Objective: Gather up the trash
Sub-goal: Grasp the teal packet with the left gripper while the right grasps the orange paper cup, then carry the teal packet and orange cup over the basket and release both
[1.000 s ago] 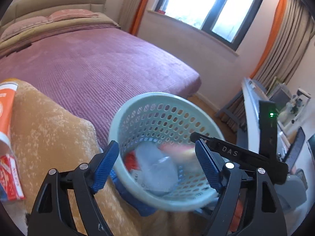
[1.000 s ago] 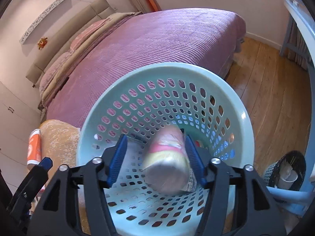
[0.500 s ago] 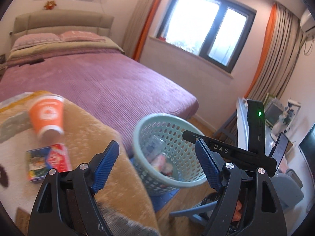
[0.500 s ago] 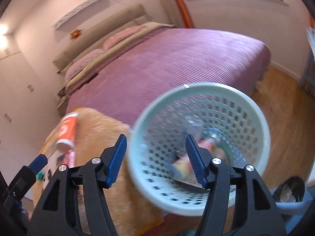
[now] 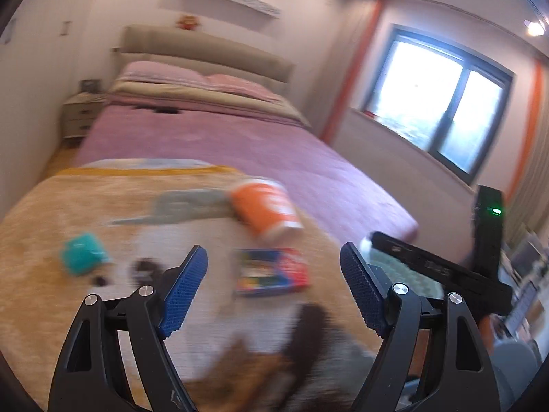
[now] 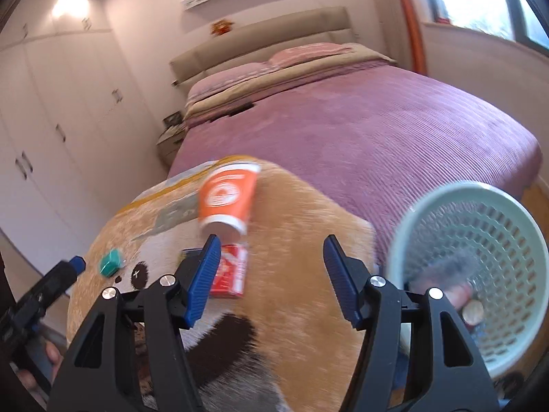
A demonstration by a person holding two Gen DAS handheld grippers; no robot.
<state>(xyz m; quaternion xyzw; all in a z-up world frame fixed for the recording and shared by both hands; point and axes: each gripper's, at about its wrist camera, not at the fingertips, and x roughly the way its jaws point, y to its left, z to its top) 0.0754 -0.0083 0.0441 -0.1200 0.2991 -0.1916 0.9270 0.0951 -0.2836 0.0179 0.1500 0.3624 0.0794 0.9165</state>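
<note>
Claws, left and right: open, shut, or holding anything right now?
Left claw: open, nothing between its pads; it has just been opening a bit wider.
Right claw: open, holding nothing.

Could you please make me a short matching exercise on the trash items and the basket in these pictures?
Things:
1. orange cup
2. red and blue packet
3. teal object
4. mint basket

Places or states:
A. beside the blanket, by the bed's foot, trash inside
B. on its side
C. flat, just below the cup
D. alone toward the blanket's left

Pairs: 1-B, 2-C, 3-D, 4-A
</note>
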